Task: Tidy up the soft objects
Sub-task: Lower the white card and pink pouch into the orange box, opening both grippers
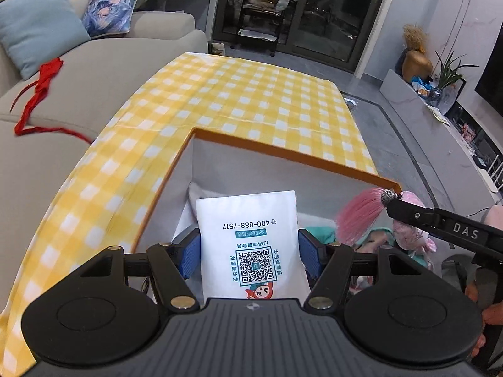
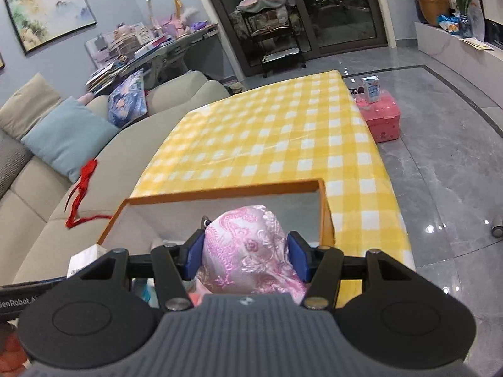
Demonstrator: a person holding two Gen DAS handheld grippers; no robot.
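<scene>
Yellow-checked surface (image 1: 251,94) carries orange-rimmed box (image 1: 283,149). Left gripper (image 1: 250,248) jaws clamp white pouch (image 1: 251,235) over the box; right gripper (image 2: 245,251) jaws clamp pink brocade pouch (image 2: 248,248) above it.

A white packet (image 1: 250,245) printed with a code square and a cartoon figure stands upright over the open orange-rimmed box (image 1: 283,149); a pink brocade pouch (image 2: 251,251) with a pink tassel (image 1: 358,210) hangs above the box; inside lies what seems a teal-and-pink plush toy (image 1: 374,238).
</scene>
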